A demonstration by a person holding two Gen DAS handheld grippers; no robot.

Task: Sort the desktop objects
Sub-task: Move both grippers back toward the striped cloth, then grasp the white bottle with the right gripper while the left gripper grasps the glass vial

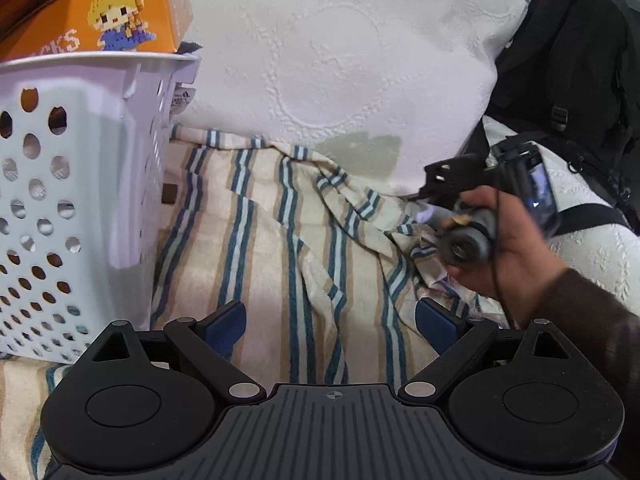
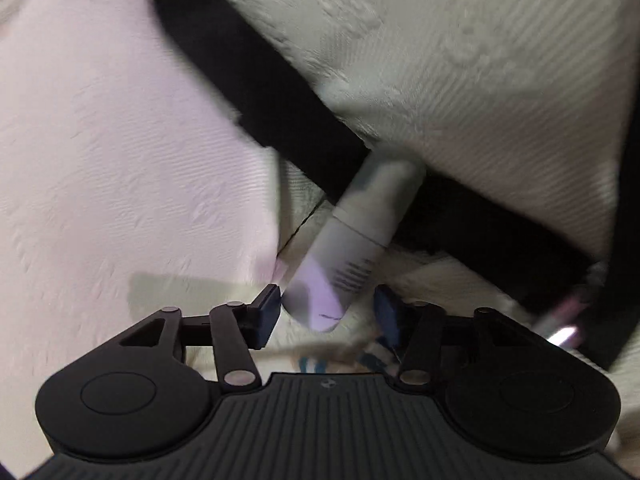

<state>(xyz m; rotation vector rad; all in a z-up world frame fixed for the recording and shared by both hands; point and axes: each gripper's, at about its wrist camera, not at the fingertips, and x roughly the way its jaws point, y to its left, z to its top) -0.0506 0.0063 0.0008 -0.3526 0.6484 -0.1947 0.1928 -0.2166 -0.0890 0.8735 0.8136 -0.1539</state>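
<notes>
The right tool [image 2: 327, 314] has a white tube [image 2: 352, 248] lying between its two blue pads [image 2: 269, 312], which stand apart; the tube's rounded end is close to the left pad, but the picture is blurred and I cannot tell whether either pad touches it. The tube lies across a black strap [image 2: 256, 76] on white textured bedding [image 2: 100, 140]. The left tool [image 1: 331, 322] is spread wide and holds nothing (its blue pads hover over a striped cloth [image 1: 280, 240]). To its left stands a white perforated basket [image 1: 80, 184] with an orange box [image 1: 120, 12] showing a pixel-style girl sticking out of the top. Behind the cloth sits a white embossed pillow [image 1: 340, 60], and a black backpack [image 1: 572, 60] rests at the right. The person's right hand [image 1: 504, 252] grips the other device's handle over the cloth's crumpled edge.
</notes>
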